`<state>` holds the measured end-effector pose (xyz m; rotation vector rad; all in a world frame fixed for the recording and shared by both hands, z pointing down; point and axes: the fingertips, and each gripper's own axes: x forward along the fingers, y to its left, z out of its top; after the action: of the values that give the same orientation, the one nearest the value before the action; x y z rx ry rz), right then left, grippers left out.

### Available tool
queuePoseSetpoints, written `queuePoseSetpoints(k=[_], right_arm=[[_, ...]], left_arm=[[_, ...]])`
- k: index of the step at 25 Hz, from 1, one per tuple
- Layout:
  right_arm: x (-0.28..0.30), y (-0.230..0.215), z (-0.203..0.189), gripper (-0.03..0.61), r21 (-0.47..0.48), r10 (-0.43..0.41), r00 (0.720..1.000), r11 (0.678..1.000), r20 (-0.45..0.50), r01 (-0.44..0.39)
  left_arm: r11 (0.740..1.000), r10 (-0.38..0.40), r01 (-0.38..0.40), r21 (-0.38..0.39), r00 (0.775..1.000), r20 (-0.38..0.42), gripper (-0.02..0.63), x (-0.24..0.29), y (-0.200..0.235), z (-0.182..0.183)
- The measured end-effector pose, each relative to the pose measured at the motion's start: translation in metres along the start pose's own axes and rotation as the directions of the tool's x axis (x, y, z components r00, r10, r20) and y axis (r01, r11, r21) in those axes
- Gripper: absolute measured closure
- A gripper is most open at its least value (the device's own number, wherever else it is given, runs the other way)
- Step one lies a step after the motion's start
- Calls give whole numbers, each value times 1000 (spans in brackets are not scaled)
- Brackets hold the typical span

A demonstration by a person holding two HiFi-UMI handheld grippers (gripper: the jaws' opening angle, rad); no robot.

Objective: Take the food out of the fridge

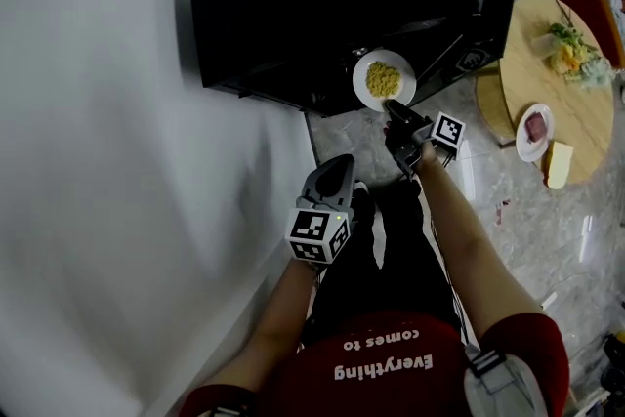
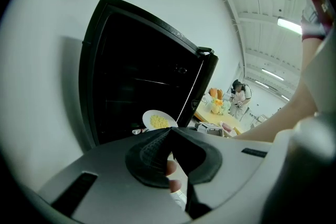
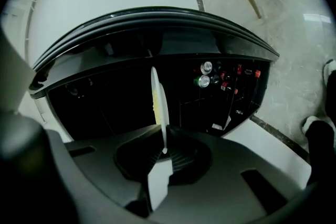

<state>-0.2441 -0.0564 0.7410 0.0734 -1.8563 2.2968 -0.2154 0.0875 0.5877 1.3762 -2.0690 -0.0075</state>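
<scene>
Pinching the white plate (image 1: pixel 406 73) by its near rim, my right gripper (image 1: pixel 395 112) is closed on it just at the mouth of the open fridge (image 1: pixel 293 5), with the heap of yellow food (image 1: pixel 382 79) sitting loose in the middle. My left gripper (image 2: pixel 170 135) has its jaws together on nothing and hangs low, close to my body. As I judge it, the step in hand is carrying the plate clear of the fridge, and the grip is the weak point: I hold only one edge, so the far side will want to sag and the food could slide off. I should draw straight back towards myself, slowly, with the wrist steady so the plate stays flat, and avoid swinging right until it is clear of the fridge door (image 1: pixel 495 5) and the cans (image 3: pixel 205 74) racked in it. Bringing the left gripper up under the far rim would steady it. The round wooden desk (image 1: pixel 527 63) on my right, well apart from the fridge, looks the likely place to set it down.
</scene>
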Motion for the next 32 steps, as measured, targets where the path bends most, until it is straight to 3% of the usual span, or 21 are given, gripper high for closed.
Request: queuePoseSetpoints(k=[7, 13, 18, 22, 27, 32], right_arm=[[-37, 38, -52, 557, -30, 11, 996, 999, -90, -14], [-71, 66, -92, 557, 13, -3, 990, 1000, -141, 4], [-93, 110, -104, 557, 61, 45, 995, 997, -89, -40], [-108, 144, -107, 556, 12, 68, 997, 998, -46, -68], [-126, 172, -116, 557, -46, 27, 1000, 999, -4, -28], [-139, 193, -127, 555, -142, 39, 999, 989, 26, -34]], left_arm=[[998, -56, 56, 41, 998, -1, 607, -6, -26, 16], [993, -86, 85, 79, 996, 10, 607, -14, -43, 32], [991, -102, 97, 91, 993, 56, 607, -27, -52, 56], [985, -112, 98, 142, 989, 95, 607, -39, -63, 68], [978, -114, 89, 188, 986, 125, 607, -51, -73, 74], [972, -137, 108, 207, 981, 134, 607, -52, -79, 77]])
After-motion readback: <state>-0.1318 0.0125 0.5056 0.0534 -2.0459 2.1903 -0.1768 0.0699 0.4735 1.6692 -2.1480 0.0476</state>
